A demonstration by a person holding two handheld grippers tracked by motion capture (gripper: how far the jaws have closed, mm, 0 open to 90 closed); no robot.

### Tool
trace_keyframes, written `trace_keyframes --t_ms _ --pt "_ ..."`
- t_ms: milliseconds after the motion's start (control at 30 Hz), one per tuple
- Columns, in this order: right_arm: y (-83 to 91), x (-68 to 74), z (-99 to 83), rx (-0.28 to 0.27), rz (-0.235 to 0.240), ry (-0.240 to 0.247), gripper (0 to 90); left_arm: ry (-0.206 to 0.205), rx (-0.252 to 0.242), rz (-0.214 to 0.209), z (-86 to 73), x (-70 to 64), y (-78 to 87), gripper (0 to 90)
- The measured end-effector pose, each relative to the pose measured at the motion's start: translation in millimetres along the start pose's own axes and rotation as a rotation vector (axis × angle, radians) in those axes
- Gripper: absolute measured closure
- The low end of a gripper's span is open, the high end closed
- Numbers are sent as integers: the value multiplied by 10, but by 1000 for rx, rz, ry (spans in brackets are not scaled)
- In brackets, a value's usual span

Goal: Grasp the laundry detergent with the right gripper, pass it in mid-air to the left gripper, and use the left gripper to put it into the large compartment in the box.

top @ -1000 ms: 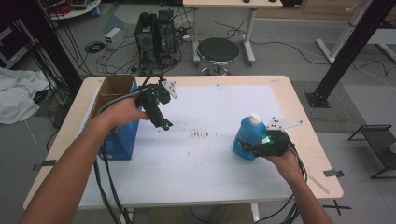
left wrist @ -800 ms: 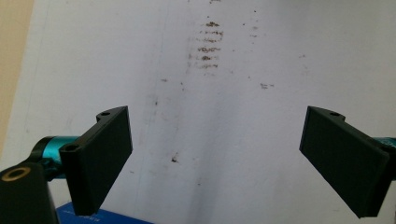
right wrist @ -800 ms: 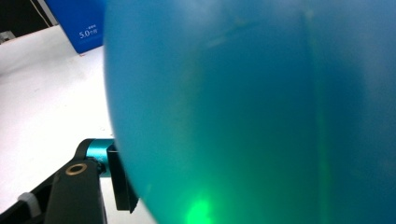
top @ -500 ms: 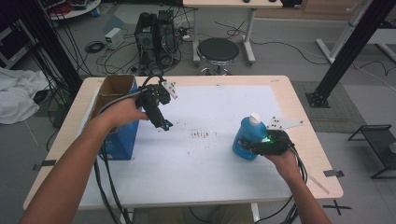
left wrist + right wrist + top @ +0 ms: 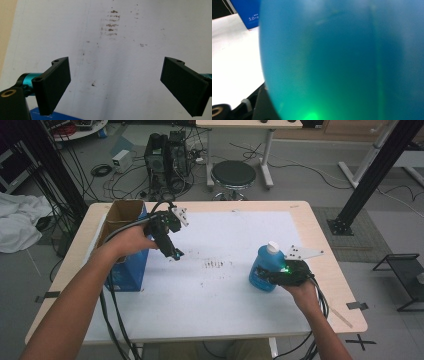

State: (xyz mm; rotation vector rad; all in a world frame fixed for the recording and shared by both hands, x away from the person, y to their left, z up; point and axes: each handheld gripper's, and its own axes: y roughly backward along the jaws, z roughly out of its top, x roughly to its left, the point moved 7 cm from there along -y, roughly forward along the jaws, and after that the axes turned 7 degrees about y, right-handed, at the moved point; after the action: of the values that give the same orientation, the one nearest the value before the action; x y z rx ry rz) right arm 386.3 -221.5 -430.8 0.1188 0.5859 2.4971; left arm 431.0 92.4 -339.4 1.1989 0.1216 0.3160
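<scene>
Almost nothing changes over the last second — both hands hold position. Right tongs point(image 5: 272, 276) stay clenched on the blue bottle point(image 5: 263, 270), upright at 4 o'clock on the table point(image 5: 240, 320). Left tongs point(image 5: 175, 254) hover spread wide, empty, beside the blue box point(image 5: 131, 270) at 9 o'clock — likely waiting for the bottle.

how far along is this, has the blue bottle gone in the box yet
Not yet. Done: the right gripper is at the blue bottle, which stands upright on the white table cover. In hand: that grasp; whether the jaws are shut is hidden. The left gripper hangs open, holding nothing. Left: probably carrying the bottle to the open blue box.
</scene>
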Motion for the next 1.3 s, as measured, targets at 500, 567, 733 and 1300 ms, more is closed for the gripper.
trace_keyframes --t_ms 500,567,733,1300 --pt "66 45 81 -33 28 -7 428 2 -19 -5 42 -51 16 93" --pt "94 79 149 -22 49 20 428 -13 -19 -13 67 -95 50 93" --pt "160 196 346 -13 125 75 428 -42 -24 -26 134 -217 115 93" --pt "-14 648 852 26 453 212 427 -88 -29 -73 356 -640 360 93"
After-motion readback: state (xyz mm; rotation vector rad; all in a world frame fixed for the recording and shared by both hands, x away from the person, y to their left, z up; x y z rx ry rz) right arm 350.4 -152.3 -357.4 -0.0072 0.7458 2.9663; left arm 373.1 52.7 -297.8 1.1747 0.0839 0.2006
